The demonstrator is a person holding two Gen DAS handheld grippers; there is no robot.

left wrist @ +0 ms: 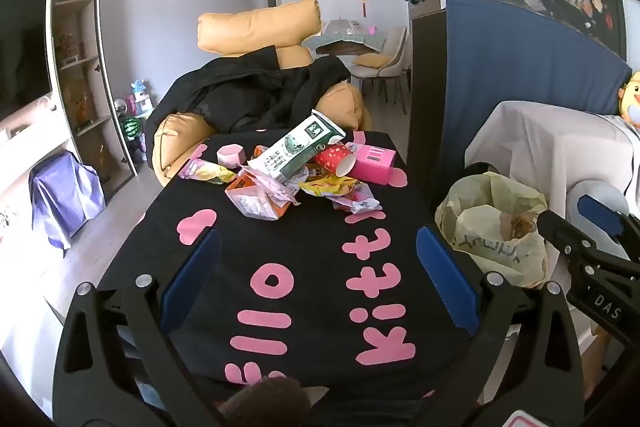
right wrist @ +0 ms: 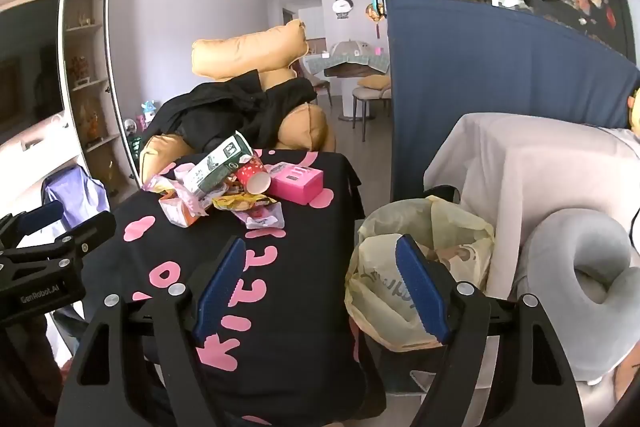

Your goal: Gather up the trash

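Now, at the table: both grippers hang over the near end, neither one touching the trash.
Left gripper [left wrist: 318, 275]: fingers spread wide with nothing between them, tilted down over the black cloth [left wrist: 312, 307] with pink lettering.
Right gripper [right wrist: 320, 287]: fingers also wide apart and empty, over the table's right edge; 1 blue pad lies over the cloth, the other over the bag.
Trash pile [left wrist: 288, 171]: heaped at the far end of the table, well apart from both grippers.
Milk carton [left wrist: 298, 151]: green and white, lying tilted on top of the heap.
Paper cup [left wrist: 338, 161]: red with white dots, on its side, mouth toward the camera, touching the carton.
Pink box [left wrist: 374, 163]: just right of the cup, at the cloth's right edge.
Wrappers [left wrist: 260, 195]: crumpled pink, orange and yellow packets spread in front of the carton and cup.
Pink round tub [left wrist: 230, 153]: left of the carton, behind the wrappers.
Trash bag [right wrist: 404, 279]: pale yellow, mouth open, standing on the floor just beside the table's right side; some scraps inside.
Beyond the table: orange beanbag [left wrist: 260, 27] with black clothing draped on it.
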